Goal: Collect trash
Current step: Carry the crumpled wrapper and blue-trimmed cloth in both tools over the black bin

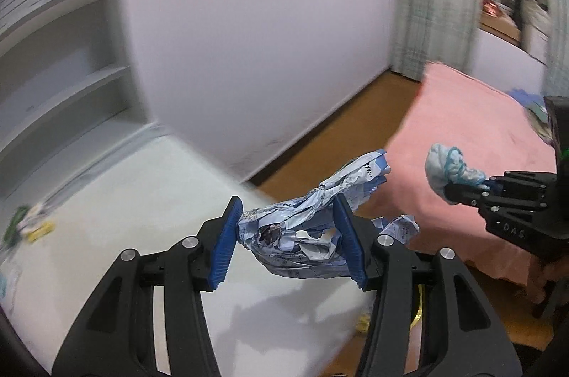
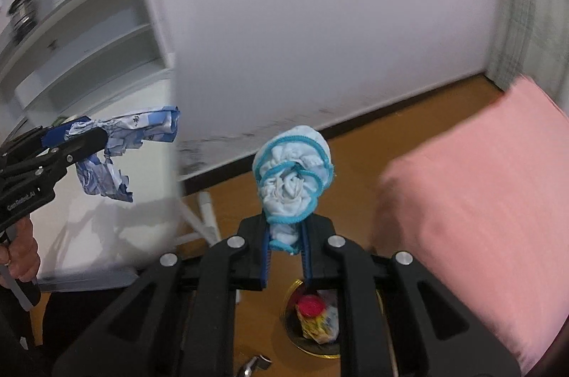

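Note:
My left gripper [image 1: 290, 242] is shut on a crumpled blue-and-white paper wrapper [image 1: 313, 224] and holds it in the air past the white table's edge; the wrapper also shows in the right wrist view [image 2: 124, 142]. My right gripper [image 2: 286, 249] is shut on a balled light-blue face mask [image 2: 293, 178] wound in its blue ear loops, seen too in the left wrist view [image 1: 451, 170]. A gold-rimmed trash bin [image 2: 313, 323] stands on the floor right below the right gripper, with a red-capped item and yellow wrappers inside.
The white table [image 1: 124, 217] is at left with small green and yellow litter [image 1: 32, 224] at its far left. A white shelf unit [image 1: 60, 64] stands behind it. A pink-covered bed [image 2: 480, 217] is at right. Wooden floor [image 2: 373, 145] lies between.

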